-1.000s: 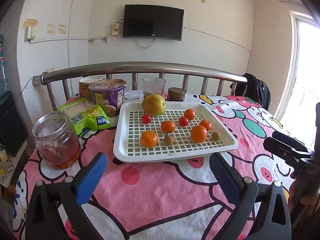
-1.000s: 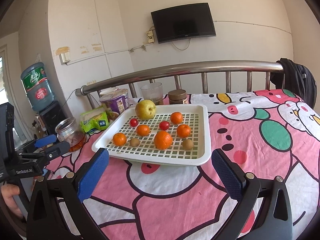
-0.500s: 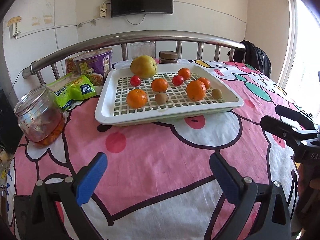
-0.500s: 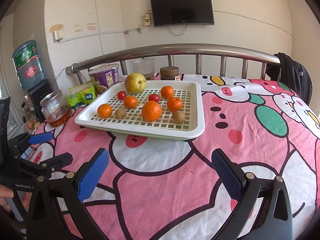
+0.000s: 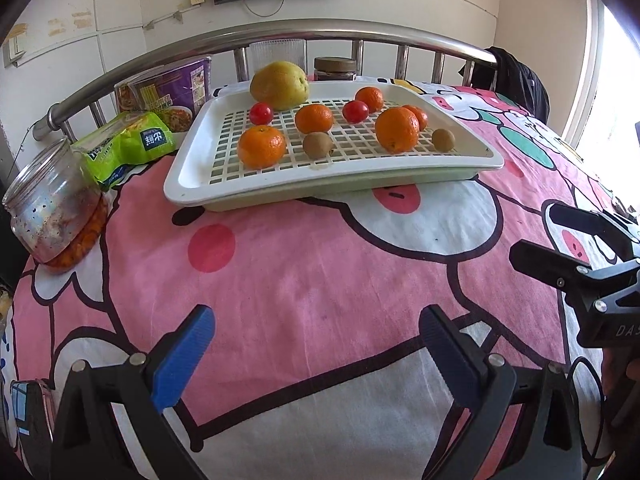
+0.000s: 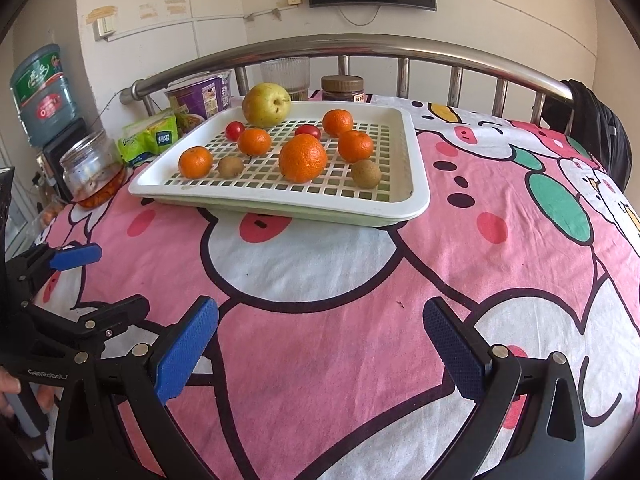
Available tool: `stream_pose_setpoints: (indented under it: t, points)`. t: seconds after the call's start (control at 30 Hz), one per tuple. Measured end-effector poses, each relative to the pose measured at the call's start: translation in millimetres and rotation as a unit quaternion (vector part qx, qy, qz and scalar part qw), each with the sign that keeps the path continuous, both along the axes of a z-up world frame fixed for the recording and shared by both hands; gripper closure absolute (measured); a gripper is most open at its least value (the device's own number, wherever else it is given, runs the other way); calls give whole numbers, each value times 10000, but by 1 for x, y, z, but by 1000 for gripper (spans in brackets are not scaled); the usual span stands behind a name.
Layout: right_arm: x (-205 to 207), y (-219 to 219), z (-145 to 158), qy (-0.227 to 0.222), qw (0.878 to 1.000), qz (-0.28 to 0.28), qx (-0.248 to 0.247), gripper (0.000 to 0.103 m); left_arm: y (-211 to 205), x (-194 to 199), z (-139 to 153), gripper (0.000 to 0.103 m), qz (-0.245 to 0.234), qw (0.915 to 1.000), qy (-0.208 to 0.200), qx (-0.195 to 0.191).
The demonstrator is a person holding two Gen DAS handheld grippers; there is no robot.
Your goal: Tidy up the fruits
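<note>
A white slotted tray [image 5: 188,184] [image 6: 416,200] sits on the pink cartoon cloth and holds a yellow pear [image 5: 280,85] [image 6: 266,105], several oranges such as the big one [image 5: 397,129] [image 6: 303,158], two red tomatoes [image 5: 261,113] [image 6: 235,130] and two brown kiwis [image 5: 317,145] [image 6: 366,173]. My left gripper [image 5: 316,354] is open and empty, low over the cloth in front of the tray. My right gripper [image 6: 320,356] is open and empty, also short of the tray. Each gripper shows at the edge of the other's view.
A glass jar [image 5: 52,212] [image 6: 93,168], a green snack bag [image 5: 128,148], a purple noodle cup [image 5: 172,92], a clear glass [image 6: 286,74] and a brown-lidded jar [image 6: 343,88] stand left of and behind the tray. A steel rail [image 6: 360,46] runs along the back. A water bottle [image 6: 42,94] stands far left.
Both grippers have dropped lower and moved closer to the tray, which now looks larger. Both stay open. The fruits have not moved.
</note>
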State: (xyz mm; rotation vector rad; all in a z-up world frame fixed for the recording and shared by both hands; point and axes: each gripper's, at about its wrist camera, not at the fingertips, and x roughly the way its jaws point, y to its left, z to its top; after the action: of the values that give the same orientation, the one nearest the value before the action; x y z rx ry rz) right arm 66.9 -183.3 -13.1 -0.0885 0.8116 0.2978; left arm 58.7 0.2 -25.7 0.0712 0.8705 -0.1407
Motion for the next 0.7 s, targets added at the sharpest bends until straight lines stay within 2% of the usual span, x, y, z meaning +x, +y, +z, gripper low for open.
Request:
stream_pose_setpoints:
  t: [0.3, 0.7]
  points:
    - [7, 0, -10, 329, 9994, -64, -50, 0, -2, 6, -8, 0, 89, 9998, 142, 122]
    - [17, 3, -21, 682, 9975, -196, -12, 0, 2, 15, -15, 0, 352, 9988, 351, 31]
